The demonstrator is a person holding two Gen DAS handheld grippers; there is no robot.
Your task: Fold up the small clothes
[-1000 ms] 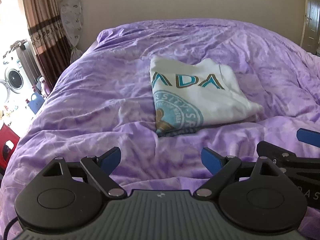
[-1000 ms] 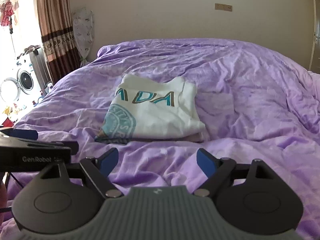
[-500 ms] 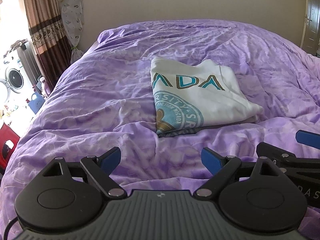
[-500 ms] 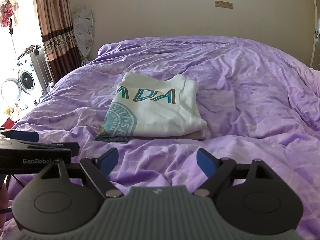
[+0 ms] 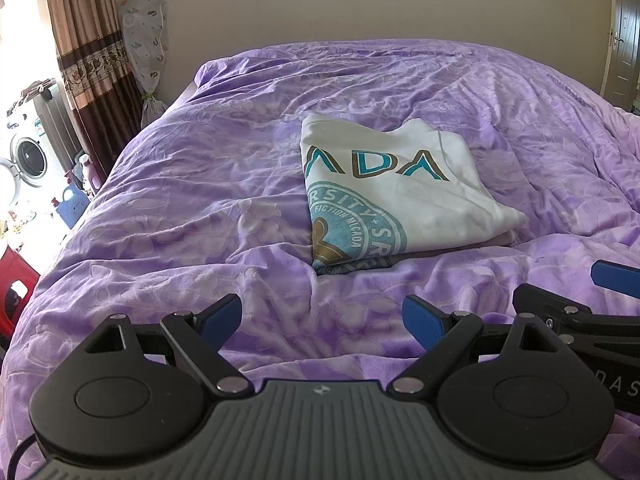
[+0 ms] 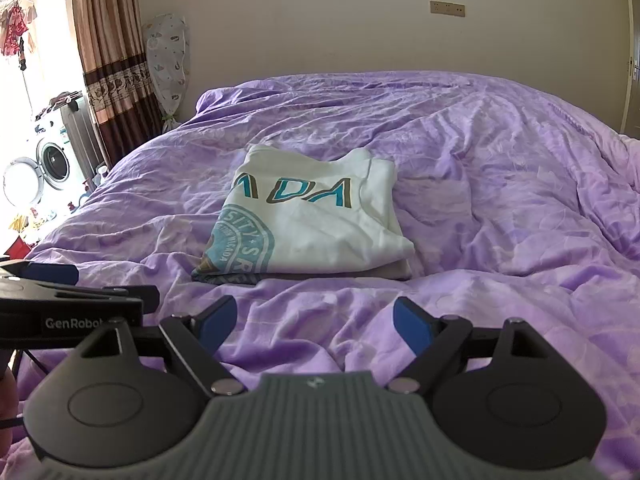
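Holding: nothing in either claw; both hang over the near part of the bed with only purple cover between their tips.
Left gripper [image 5: 322,318]: my jaws stand wide apart, blue pads facing each other across a broad gap, empty. Its side also shows at the left edge of the right wrist view [image 6: 52,274], with "GenRobot" lettering on the black body.
Right gripper [image 6: 314,318]: spread just as wide, pads apart, gripping nothing. One blue fingertip and its black linkage poke in at the right edge of the left wrist view [image 5: 616,276].
T-shirt [image 5: 396,188]: white, folded into a compact rectangle, lying flat near the middle of the bed, ahead of both my claws and well apart from them. Teal and brown letters "ADA" face up, with part of a round teal seal at the near left corner. A grey lower layer peeks out along the near edge.
Bedcover [image 5: 200,208]: purple, rumpled, patterned with pale leaf shapes, spread across the whole bed.
Left of the bed: a brown patterned curtain [image 6: 108,56], a washing machine [image 6: 50,160] with its round door swung open, and a blue jug [image 5: 72,204] on the floor.
Wall: a beige socket plate [image 6: 447,8] high above the bed.
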